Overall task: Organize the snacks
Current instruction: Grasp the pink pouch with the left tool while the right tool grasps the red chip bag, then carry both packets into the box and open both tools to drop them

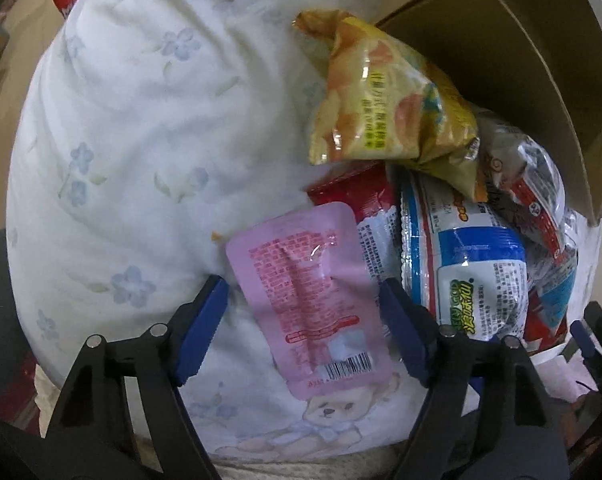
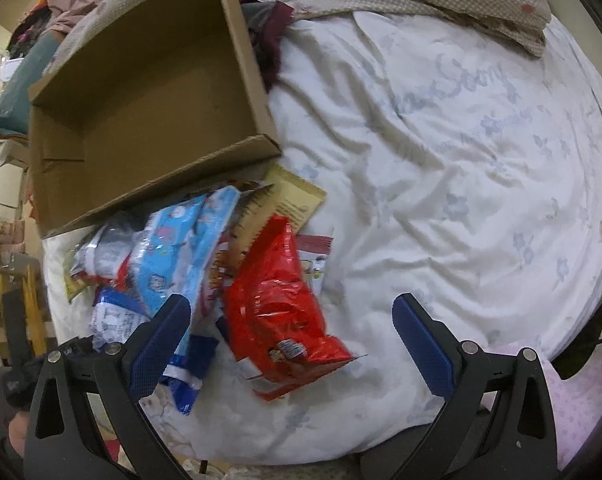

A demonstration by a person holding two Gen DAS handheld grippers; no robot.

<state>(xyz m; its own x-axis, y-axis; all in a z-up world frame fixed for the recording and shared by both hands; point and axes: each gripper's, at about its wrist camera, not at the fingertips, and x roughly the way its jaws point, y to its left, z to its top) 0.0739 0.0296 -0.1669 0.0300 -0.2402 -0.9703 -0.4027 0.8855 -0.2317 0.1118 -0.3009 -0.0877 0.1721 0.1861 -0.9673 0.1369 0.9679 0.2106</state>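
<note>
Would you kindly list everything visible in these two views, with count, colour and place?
pink pouch: one, pink, flat on the quilt between the left gripper's fingers, not clamped
yellow bag: one, yellow-orange, top of the snack pile, by the box
blue-white pack: one, blue and white, right of the pink pouch
red bag: one, red, front of the pile, between the right gripper's fingers
light-blue pack: one, light blue, left of the red bag
box: one, brown cardboard, open, nothing seen inside, behind the pile
quilt: one, white with blue flowers, under everything
left gripper: one, black with blue pads, open around the pink pouch
right gripper: one, black with blue pads, open over the red bag
</note>
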